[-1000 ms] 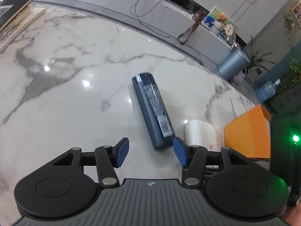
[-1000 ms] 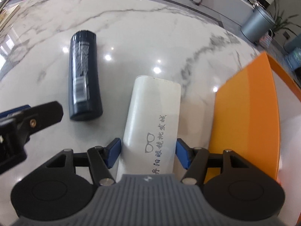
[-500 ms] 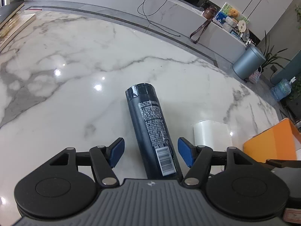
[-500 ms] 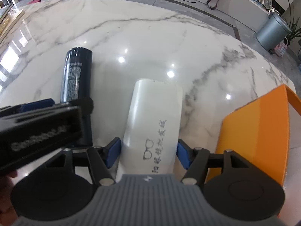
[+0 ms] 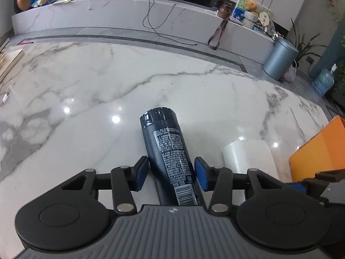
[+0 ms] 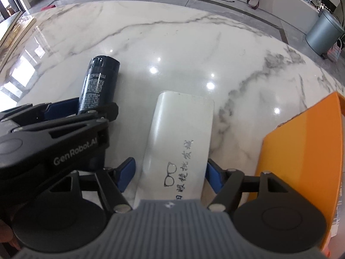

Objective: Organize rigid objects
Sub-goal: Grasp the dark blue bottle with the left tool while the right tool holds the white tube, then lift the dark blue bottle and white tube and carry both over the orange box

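Observation:
A dark blue bottle lies flat on the marble table, its length running between the fingers of my left gripper. The jaws are open around it, the left pad close to its side and a small gap at the right pad. The bottle also shows in the right wrist view. A white glasses case with printed characters lies flat between the fingers of my right gripper. Those jaws are open, with a gap at the left pad and the right pad near the case. The case also shows in the left wrist view.
An orange box stands just right of the case; it also shows in the left wrist view. The left gripper's body sits close to the left of my right gripper. A grey bin stands on the floor beyond the marble table.
My left gripper moved forward over the bottle, which now lies between its fingers, and its jaws narrowed. My right gripper stayed around the case, jaws slightly closer.

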A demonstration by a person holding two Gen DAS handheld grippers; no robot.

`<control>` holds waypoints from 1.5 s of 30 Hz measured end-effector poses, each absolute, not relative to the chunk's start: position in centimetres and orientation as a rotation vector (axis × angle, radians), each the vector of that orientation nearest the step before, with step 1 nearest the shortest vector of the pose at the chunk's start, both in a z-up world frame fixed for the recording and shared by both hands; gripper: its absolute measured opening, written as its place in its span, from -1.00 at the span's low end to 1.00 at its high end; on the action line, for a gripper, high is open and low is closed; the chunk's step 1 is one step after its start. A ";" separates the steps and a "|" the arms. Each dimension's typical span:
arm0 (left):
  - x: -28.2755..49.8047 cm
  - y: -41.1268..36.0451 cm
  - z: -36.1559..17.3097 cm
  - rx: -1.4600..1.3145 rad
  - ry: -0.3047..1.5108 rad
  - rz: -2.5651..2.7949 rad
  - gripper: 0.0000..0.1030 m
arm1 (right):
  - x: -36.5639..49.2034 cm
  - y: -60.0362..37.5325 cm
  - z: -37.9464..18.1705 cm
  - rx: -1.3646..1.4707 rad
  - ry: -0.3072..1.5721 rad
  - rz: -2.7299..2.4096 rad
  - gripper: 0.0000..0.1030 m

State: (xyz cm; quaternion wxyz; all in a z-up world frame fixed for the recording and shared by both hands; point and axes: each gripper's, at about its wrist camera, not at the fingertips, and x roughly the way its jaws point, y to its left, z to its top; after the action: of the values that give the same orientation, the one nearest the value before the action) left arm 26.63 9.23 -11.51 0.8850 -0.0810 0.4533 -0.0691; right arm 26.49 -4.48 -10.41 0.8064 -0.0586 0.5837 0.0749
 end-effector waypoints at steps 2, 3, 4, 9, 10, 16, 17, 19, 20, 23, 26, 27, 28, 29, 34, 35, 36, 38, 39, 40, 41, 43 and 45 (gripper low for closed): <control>26.6 9.2 -11.5 -0.153 0.948 -0.153 -0.05 | 26.2 -4.5 -10.4 -0.115 1.241 0.162 0.24; 26.6 9.2 -11.5 -0.146 0.948 -0.157 -0.08 | 26.0 -4.5 -10.4 -0.108 1.243 0.165 0.24; 26.5 9.3 -11.4 -0.131 0.953 -0.160 -0.09 | 25.7 -4.3 -10.4 -0.108 1.242 0.168 0.23; 24.7 10.2 -11.2 -0.059 0.991 -0.153 -0.10 | 23.0 -2.9 -10.3 -0.127 1.228 0.199 0.23; 24.2 10.5 -11.2 -0.049 1.003 -0.154 -0.10 | 22.4 -2.7 -10.3 -0.130 1.227 0.205 0.23; 20.8 11.3 -10.7 -0.006 1.070 -0.152 -0.10 | 18.1 -1.2 -10.2 -0.156 1.221 0.244 0.23; 20.2 11.3 -10.6 0.001 1.079 -0.157 -0.10 | 17.3 -1.0 -10.1 -0.161 1.215 0.247 0.24; 19.1 11.2 -10.6 0.007 1.089 -0.163 -0.09 | 16.1 -0.7 -10.2 -0.164 1.189 0.256 0.25; 18.7 11.2 -10.6 0.007 1.086 -0.161 -0.08 | 15.6 -0.7 -10.2 -0.162 1.175 0.261 0.27; 18.0 10.9 -10.8 0.026 1.051 -0.151 -0.07 | 14.6 -0.6 -10.3 -0.153 1.144 0.258 0.41; 17.8 10.5 -10.8 0.041 1.027 -0.142 0.03 | 14.0 -0.6 -10.6 -0.143 1.124 0.247 0.56; 17.8 10.6 -10.9 0.035 1.024 -0.141 0.05 | 13.9 -0.6 -10.6 -0.142 1.115 0.247 0.59; 17.9 10.7 -10.9 0.022 1.019 -0.143 0.05 | 13.9 -0.7 -10.7 -0.138 1.110 0.246 0.61; 17.9 10.8 -10.9 0.012 1.013 -0.140 0.05 | 14.0 -0.7 -10.8 -0.139 1.107 0.247 0.64; 18.1 10.4 -11.1 0.070 1.000 -0.124 -0.07 | 14.2 -0.5 -10.8 -0.146 1.097 0.257 0.55; 18.2 10.3 -11.1 0.066 1.003 -0.123 -0.08 | 14.2 -0.4 -10.7 -0.145 1.089 0.255 0.45; 18.2 10.4 -11.0 0.064 1.005 -0.127 -0.08 | 14.2 -0.4 -10.6 -0.143 1.083 0.248 0.35; 18.3 10.4 -11.0 0.066 1.006 -0.130 -0.09 | 14.1 -0.6 -10.4 -0.130 1.069 0.237 0.21; 18.3 10.3 -11.0 0.071 1.005 -0.131 -0.09 | 14.0 -0.6 -10.4 -0.128 1.067 0.238 0.21; 18.3 10.3 -11.0 0.074 1.005 -0.131 -0.09 | 13.9 -0.6 -10.4 -0.132 1.061 0.240 0.21; 18.3 10.3 -11.0 0.074 1.006 -0.131 -0.09 | 13.9 -0.6 -10.5 -0.131 1.056 0.241 0.20; 18.3 10.3 -11.0 0.072 1.007 -0.132 -0.09 | 13.9 -0.8 -10.5 -0.121 1.053 0.238 0.20; 18.2 10.2 -11.0 0.073 1.006 -0.134 -0.09 | 13.8 -0.9 -10.4 -0.111 1.050 0.237 0.19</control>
State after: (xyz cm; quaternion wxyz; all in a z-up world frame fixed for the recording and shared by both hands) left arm 18.20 10.24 -11.02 0.8733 0.0352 0.4817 -0.0643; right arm 13.82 -0.88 -10.45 0.8571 -0.0528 0.4998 0.1126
